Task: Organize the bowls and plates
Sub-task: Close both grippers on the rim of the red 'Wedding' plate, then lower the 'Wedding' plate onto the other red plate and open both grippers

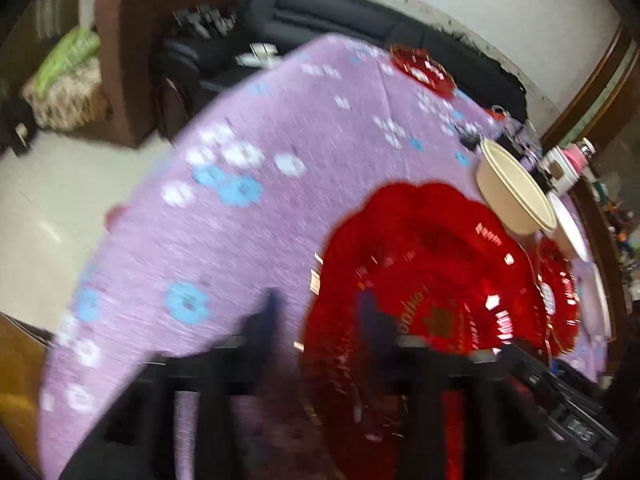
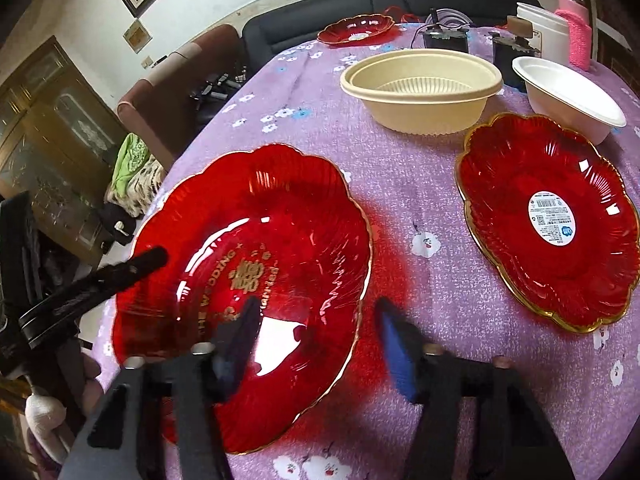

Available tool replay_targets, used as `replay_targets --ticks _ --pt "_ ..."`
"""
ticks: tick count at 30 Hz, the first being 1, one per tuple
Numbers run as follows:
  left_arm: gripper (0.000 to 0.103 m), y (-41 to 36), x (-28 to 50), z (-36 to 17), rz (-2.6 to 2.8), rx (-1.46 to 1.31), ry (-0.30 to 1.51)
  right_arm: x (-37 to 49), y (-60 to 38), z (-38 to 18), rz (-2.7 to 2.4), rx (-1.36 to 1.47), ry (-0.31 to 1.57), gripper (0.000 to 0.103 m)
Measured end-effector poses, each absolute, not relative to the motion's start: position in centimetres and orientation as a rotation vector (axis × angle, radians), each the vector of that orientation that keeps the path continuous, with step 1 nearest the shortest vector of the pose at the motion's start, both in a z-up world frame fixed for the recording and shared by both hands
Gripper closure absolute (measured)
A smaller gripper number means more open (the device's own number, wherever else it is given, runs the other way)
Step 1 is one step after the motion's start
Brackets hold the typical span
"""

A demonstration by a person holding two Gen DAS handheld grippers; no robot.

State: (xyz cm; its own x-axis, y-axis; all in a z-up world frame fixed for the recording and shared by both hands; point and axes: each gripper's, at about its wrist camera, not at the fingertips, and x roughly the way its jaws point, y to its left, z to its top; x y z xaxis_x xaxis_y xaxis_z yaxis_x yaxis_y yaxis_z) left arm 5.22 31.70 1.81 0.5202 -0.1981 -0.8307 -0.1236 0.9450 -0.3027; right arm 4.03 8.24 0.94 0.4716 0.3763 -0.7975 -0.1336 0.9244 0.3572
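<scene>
Hovering with right tongs (image 2: 316, 320) spread wide over the near rim of a large red plate (image 2: 256, 264) on the purple-clothed desk (image 2: 400, 184). Straddling that plate's edge with left tongs (image 1: 320, 312), also apart, gripping nothing. Lying to the right: second red plate (image 2: 548, 224); behind, cream bowl (image 2: 424, 92) and white bowl (image 2: 568, 92); far back, third red plate (image 2: 356, 30).

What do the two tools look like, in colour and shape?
The right tool has a black frame with two flat, tapering fingers; the right finger's inner pad is bright blue, and round metal screw heads sit on the body. The left tool is blurred: dark fingers, bluish tips, a black bracket. No cables or sleeves are visible.
</scene>
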Motion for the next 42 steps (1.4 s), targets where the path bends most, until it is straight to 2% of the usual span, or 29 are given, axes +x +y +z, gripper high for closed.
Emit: replay_targets --ticks 1,4,15,23,31,33,34,35,36,37,38,39,41,42 --pt "0.084 31.7 5.2 1.7 -0.036 -0.352 1.025 4.1 8.3 0.7 0.322 0.266 1.044 0.076" --pt "0.084 31.7 4.7 2.1 -0.017 -0.36 1.016 4.0 8.0 0.8 0.316 0.259 1.044 0.086" --pt "0.082 33.3 -0.1 7.8 0.017 -0.346 0.868 0.5 10.3 4.4 0.404 0.164 0.93 0.086" --pt "0.081 33.1 0.2 3.5 0.041 -0.351 0.968 0.2 10.9 1.6 0.388 0.145 0.991 0.086" --pt "0.081 32.0 0.3 2.3 0.064 -0.319 0.98 0.1 10.4 0.7 0.363 0.135 0.997 0.086" --pt "0.075 31.9 0.2 2.4 0.073 -0.303 0.974 0.1 10.4 0.6 0.363 0.13 0.995 0.085" --pt "0.068 32.0 0.0 2.7 0.079 -0.297 0.962 0.2 10.4 0.7 0.362 0.126 0.99 0.085" --pt "0.055 32.0 -0.2 2.9 0.082 -0.298 0.951 0.1 10.4 0.8 0.358 0.123 0.983 0.085" --pt "0.049 32.3 -0.7 3.5 0.085 -0.306 0.931 0.1 10.4 0.9 0.349 0.116 0.976 0.082" --pt "0.039 32.6 -1.1 4.0 0.091 -0.314 0.91 -0.1 10.4 1.1 0.348 0.111 0.968 0.075" --pt "0.035 32.9 -1.5 4.5 0.101 -0.317 0.892 -0.2 10.4 1.3 0.348 0.11 0.96 0.069" --pt "0.035 33.2 -2.1 5.0 0.112 -0.319 0.875 -0.4 10.2 1.6 0.345 0.11 0.949 0.058" --pt "0.034 33.7 -3.3 6.0 0.133 -0.322 0.849 -0.9 9.8 2.2 0.339 0.121 0.925 0.05" --pt "0.034 33.9 -3.7 6.4 0.139 -0.325 0.842 -1.2 9.4 2.6 0.338 0.13 0.914 0.05"
